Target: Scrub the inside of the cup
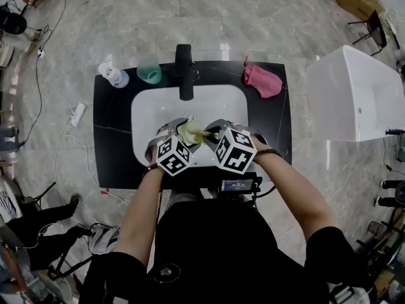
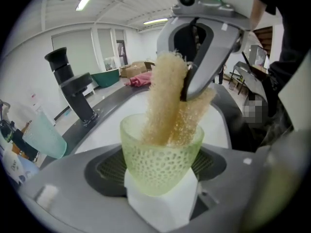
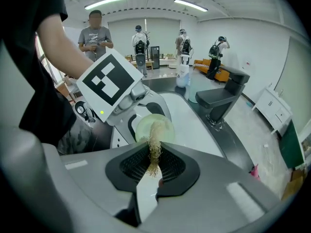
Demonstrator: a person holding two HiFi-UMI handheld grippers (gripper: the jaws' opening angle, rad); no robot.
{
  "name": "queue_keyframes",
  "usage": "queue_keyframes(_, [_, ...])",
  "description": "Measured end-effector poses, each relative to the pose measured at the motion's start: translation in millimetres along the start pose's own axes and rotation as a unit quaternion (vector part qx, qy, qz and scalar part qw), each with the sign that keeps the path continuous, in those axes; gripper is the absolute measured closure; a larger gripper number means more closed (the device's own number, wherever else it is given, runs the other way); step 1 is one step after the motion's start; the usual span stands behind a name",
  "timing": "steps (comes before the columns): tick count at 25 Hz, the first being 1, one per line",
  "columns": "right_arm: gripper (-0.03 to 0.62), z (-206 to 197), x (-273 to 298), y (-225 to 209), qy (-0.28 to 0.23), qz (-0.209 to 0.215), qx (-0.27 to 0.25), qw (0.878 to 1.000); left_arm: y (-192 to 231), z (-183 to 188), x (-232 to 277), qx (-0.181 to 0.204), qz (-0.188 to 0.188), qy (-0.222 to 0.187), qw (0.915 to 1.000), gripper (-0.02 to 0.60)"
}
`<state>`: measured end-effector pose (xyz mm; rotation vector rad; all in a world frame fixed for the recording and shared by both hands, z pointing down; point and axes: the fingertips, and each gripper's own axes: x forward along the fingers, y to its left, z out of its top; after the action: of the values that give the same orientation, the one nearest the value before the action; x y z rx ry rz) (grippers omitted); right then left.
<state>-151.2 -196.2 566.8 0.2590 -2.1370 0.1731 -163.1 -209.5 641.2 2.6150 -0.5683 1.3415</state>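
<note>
A pale yellow-green cup [image 2: 163, 164] with a honeycomb-patterned wall stands upright between my left gripper's jaws, which are shut on it. In the head view the cup [image 1: 192, 132] hangs over the white basin, with my left gripper [image 1: 183, 133] to its left and my right gripper [image 1: 212, 130] to its right. My right gripper [image 3: 153, 154] is shut on a tan fibrous sponge [image 3: 154, 149]. The sponge [image 2: 170, 106] reaches down into the cup [image 3: 154, 125] from above, and its lower end is hidden inside.
A black faucet [image 1: 184, 71] stands behind the white basin [image 1: 152, 109], which is set in a black counter [image 1: 114, 138]. A teal cup [image 1: 150, 73] and a white bottle [image 1: 114, 75] sit back left, a pink cloth [image 1: 262, 81] back right. Several people stand in the background.
</note>
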Motion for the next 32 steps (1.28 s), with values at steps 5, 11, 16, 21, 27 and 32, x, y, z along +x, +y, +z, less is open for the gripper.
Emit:
queue_keyframes(5, [0.551, 8, 2, 13, -0.008, 0.023, -0.003, 1.000, -8, 3, 7, 0.011, -0.007, 0.005, 0.9999, 0.204])
queue_keyframes(11, [0.551, 17, 3, 13, -0.022, 0.022, 0.008, 0.999, -18, 7, 12, 0.026, -0.022, 0.008, 0.9994, 0.206])
queue_keyframes(16, [0.549, 18, 4, 6, -0.025, 0.014, 0.008, 1.000, -26, 12, 12, 0.031, -0.039, 0.000, 0.9988, 0.207])
queue_keyframes(21, [0.549, 14, 4, -11, -0.023, -0.013, 0.005, 1.000, -31, 15, 7, 0.031, -0.054, -0.012, 0.9980, 0.207])
queue_keyframes(27, [0.549, 5, 3, -14, -0.010, -0.022, -0.014, 1.000, -26, 15, 0, 0.019, -0.052, -0.022, 0.9982, 0.210])
queue_keyframes(32, [0.551, -3, 2, -7, -0.002, -0.009, -0.001, 1.000, -14, 13, -4, 0.007, -0.037, -0.030, 0.9988, 0.210])
